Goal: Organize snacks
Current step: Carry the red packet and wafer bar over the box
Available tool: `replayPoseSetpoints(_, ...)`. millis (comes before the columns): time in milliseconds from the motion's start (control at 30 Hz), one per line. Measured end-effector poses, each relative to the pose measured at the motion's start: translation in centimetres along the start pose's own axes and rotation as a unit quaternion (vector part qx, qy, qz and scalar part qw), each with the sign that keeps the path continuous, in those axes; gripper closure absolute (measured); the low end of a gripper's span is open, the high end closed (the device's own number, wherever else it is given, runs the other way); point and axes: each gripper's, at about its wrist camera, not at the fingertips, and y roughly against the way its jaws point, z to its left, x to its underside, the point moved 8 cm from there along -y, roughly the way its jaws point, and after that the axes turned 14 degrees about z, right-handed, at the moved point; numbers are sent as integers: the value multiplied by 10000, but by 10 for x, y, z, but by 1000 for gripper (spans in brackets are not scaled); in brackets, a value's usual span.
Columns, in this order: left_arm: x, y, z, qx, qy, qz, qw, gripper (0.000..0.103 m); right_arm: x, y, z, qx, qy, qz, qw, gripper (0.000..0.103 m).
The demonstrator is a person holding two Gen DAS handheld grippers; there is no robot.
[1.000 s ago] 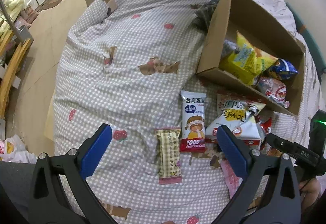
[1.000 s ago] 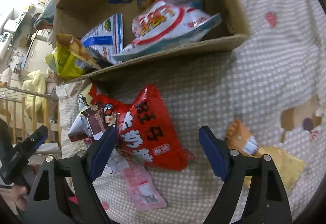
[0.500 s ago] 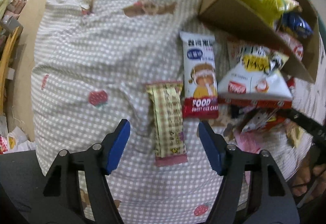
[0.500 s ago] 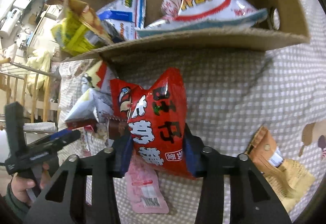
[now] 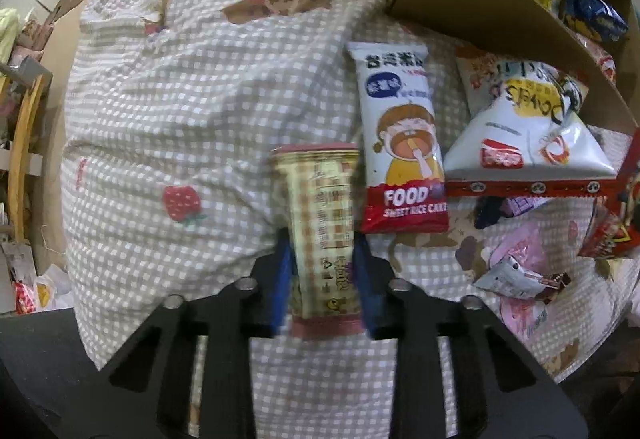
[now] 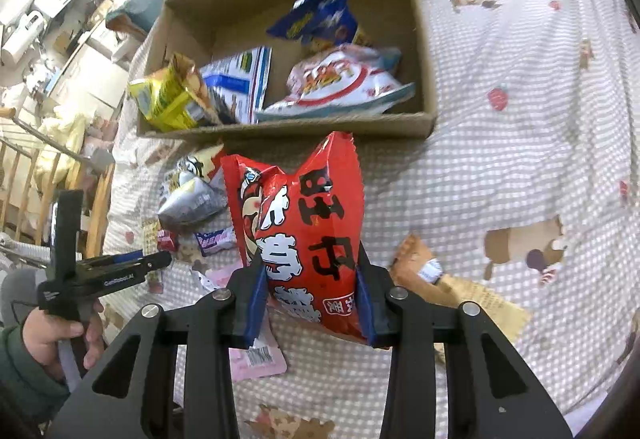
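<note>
Left wrist: checked snack bar point(image 5: 320, 231) between claw point(image 5: 322, 279) pads.

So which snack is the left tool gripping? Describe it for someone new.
On the checked bedspread, just outside the cardboard box, lies a row of packets. The left tool is shut on the beige checked bar, leftmost, narrower and plainer than the white rice cake packet beside it.

Right gripper point(image 6: 310, 295) jaws closing on puffy red snack bag point(image 6: 300, 231), pads pressing both sides. Open brown cardboard box point(image 6: 420, 51) far behind, holding blue, white and yellow packets. Hand point(image 6: 60, 335) with left gripper point(image 6: 160, 260) near left, over checked bedsheet point(image 6: 520, 119).
</note>
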Motion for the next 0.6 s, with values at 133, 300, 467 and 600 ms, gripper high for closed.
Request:
replayPoseSetpoints(133, 1, 12, 8, -10, -43, -169, 9998, 80, -1, 9, 4, -266, -19, -105, 9996, 64)
replayPoseSetpoints(300, 8, 29, 14, -7, -80, -455, 9989, 80, -2, 13, 14, -382, 78, -159, 9991, 64)
replayPoseSetpoints(467, 21, 58, 19, 33, 18, -850, 9964, 80, -3, 25, 20, -559, 142, -332, 9978, 64)
replayPoseSetpoints(600, 24, 86, 22, -1, 1, -1260, 9920, 81, -10, 43, 22, -733, 120, -619, 9953, 64)
